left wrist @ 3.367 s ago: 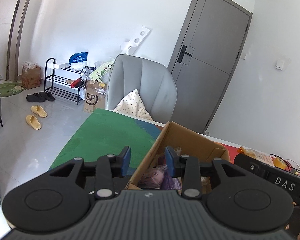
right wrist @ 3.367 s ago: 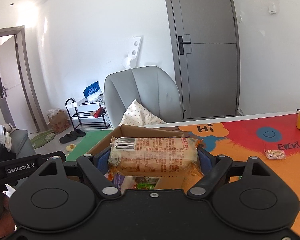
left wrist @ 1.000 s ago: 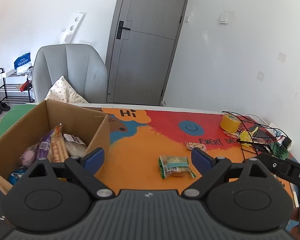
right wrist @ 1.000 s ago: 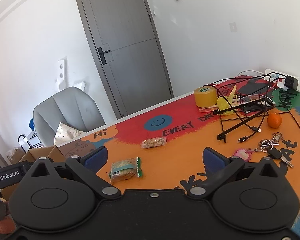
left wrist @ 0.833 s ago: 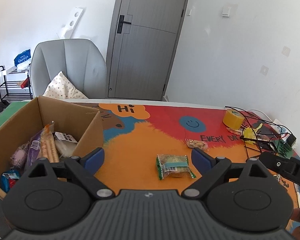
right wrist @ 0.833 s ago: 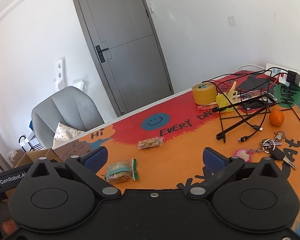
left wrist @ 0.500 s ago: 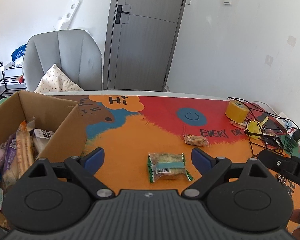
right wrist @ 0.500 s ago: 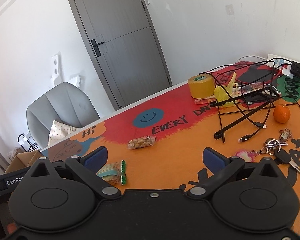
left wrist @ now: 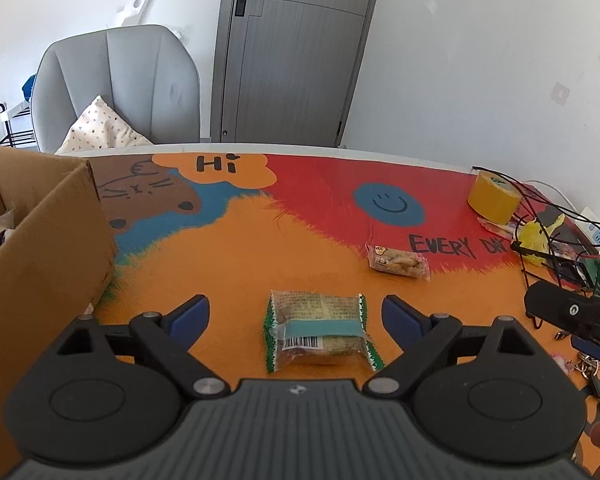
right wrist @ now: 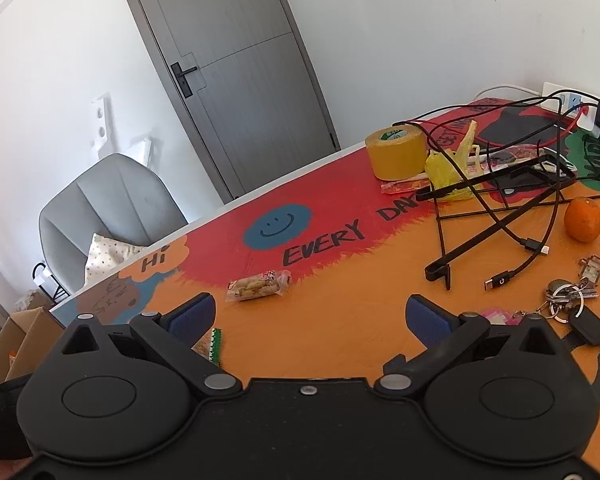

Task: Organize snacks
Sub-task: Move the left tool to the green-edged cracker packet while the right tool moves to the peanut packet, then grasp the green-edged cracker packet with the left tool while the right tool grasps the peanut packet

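The left gripper [left wrist: 296,314] is held with its jaws spread wide and nothing between the pads. The right gripper [right wrist: 312,320] is likewise spread wide and empty.

Change since 3.4 s ago: at that time a long wrapped snack was clamped in the right gripper above the cardboard box [left wrist: 48,248], and the left gripper was nearly closed over the box. Both units are now turned away from the box toward the table mat [left wrist: 228,264], and the long snack is no longer carried. It is judged that this item was deposited in the box and that the next pickup is being approached. Over the last second, the green-edged snack packet [left wrist: 320,330] has been brought to the centre line of the left gripper.

Position of the task items, relative to the cardboard box:
- The green-edged snack packet lies flat on the mat, to the right of the box and well apart from it, directly ahead of the left gripper's gap.
- The small clear snack packet [left wrist: 398,261] lies further right and further back.

Count:
- Loose snack packets on the mat: two.
- Cardboard boxes: one; its contents are mostly out of frame.
- Grippers: two.
- Tape rolls [right wrist: 396,152]: one.
- Oranges [right wrist: 583,219]: one.
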Demonstrator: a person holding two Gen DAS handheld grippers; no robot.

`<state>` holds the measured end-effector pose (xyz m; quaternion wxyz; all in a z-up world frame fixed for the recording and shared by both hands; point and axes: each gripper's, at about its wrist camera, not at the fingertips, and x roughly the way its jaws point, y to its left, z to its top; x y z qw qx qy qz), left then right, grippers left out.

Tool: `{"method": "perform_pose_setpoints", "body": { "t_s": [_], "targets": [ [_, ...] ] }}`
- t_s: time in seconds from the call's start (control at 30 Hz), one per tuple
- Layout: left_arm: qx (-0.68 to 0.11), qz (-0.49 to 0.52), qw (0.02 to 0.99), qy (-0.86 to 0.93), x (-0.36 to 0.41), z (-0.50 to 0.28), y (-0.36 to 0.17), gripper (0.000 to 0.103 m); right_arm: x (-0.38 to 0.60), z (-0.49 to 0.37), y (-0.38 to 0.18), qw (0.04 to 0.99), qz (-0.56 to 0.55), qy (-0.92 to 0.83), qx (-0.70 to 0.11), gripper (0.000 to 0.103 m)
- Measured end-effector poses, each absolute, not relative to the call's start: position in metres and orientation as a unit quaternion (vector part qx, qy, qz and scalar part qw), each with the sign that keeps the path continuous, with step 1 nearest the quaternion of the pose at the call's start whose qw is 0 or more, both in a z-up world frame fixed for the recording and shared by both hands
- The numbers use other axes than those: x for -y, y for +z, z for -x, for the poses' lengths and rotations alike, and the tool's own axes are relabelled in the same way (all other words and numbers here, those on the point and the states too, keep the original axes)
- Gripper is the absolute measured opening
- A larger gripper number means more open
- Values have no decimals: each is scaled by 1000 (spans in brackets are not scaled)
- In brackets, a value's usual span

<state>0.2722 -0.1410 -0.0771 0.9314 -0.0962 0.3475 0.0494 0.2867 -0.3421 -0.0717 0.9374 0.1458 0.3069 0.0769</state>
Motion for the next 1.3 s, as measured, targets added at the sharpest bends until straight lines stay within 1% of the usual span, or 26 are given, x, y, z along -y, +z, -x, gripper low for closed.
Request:
{"method": "perform_pose_setpoints", "body": {
  "t_s": [0.2, 0.27, 0.37, 0.4, 0.43, 0.47, 0.5, 0.6, 0.73, 1.3],
  "targets": [
    [-363, 98, 925, 52, 150, -288, -96, 90, 347, -304, -84, 932, -148, 75, -322, 103],
    [-367, 97, 924, 55, 152, -292, -102, 87, 346, -309, -88, 931, -147, 75, -327, 103],
    [-373, 96, 921, 55, 153, -297, -110, 78, 342, -317, -92, 929, -144, 79, -333, 103],
    [-366, 87, 925, 55, 155, -297, -110, 73, 340, -319, -93, 928, -143, 80, -335, 103],
    [-363, 81, 927, 51, 155, -297, -111, 63, 338, -322, -94, 928, -141, 82, -336, 103],
    [-361, 78, 928, 51, 155, -297, -111, 60, 336, -324, -94, 927, -139, 84, -338, 103],
    [-359, 81, 928, 51, 153, -297, -110, 55, 333, -327, -94, 927, -136, 86, -339, 103],
    [-359, 94, 927, 57, 146, -297, -106, 51, 322, -334, -96, 926, -130, 93, -342, 103],
    [-340, 92, 934, 66, 134, -296, -97, 51, 306, -342, -98, 925, -120, 104, -346, 103],
    [-332, 114, 933, 83, 89, -304, -94, 51, 250, -378, -113, 930, -55, 96, -352, 103]
  ]
}}
